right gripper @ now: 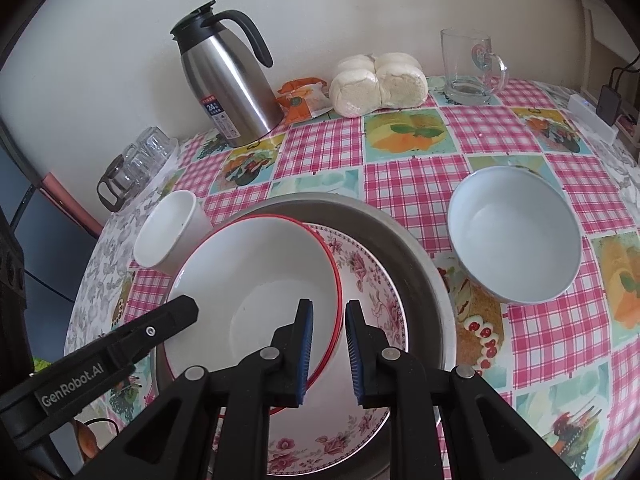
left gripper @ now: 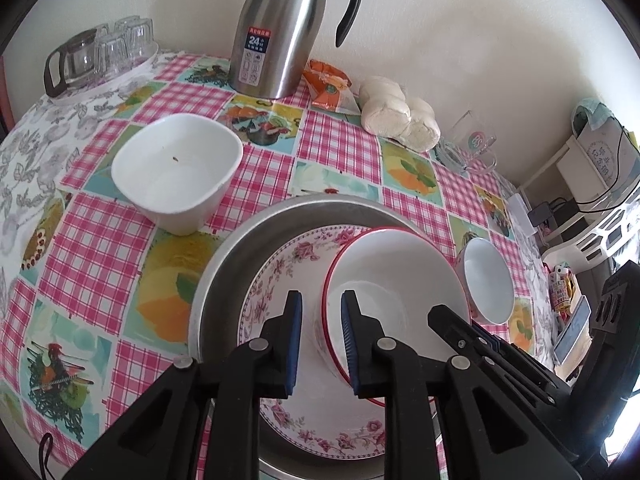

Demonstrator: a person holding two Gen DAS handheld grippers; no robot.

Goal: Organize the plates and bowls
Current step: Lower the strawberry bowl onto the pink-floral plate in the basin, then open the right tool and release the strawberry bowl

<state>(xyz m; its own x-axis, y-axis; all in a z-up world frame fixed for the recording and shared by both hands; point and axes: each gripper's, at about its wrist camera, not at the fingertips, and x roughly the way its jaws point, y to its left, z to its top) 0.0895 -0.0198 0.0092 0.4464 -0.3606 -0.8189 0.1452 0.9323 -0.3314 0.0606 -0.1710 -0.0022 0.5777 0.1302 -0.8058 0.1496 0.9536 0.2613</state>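
Pink-checked oilcloth with fruit panels covers the worktop (right gripper: 420, 184), which stands against a pale wall. Near the front edge sits a wide metal basin (right gripper: 416, 248), and inside it lies a floral plate (right gripper: 372, 280). A red-rimmed bowl (right gripper: 256, 280) rests tilted on that plate, towards the basin's left side. The left tongs (left gripper: 322, 340) straddle this bowl's left rim, one blue pad outside the wall and one inside, with a gap between the pads; whether they press the rim cannot be told. The right tongs (right gripper: 328, 348) straddle the bowl's right rim in the same way, pads apart, contact likewise unclear. A steel thermos jug (right gripper: 228, 88) stands at the back edge, with steamed buns (right gripper: 378, 82) and an orange packet (right gripper: 302, 98) beside it. A square white bowl (left gripper: 176, 168) sits left of the basin, a pale round bowl (right gripper: 516, 236) right of it. A glass mug (right gripper: 468, 66) stands at the back right corner.
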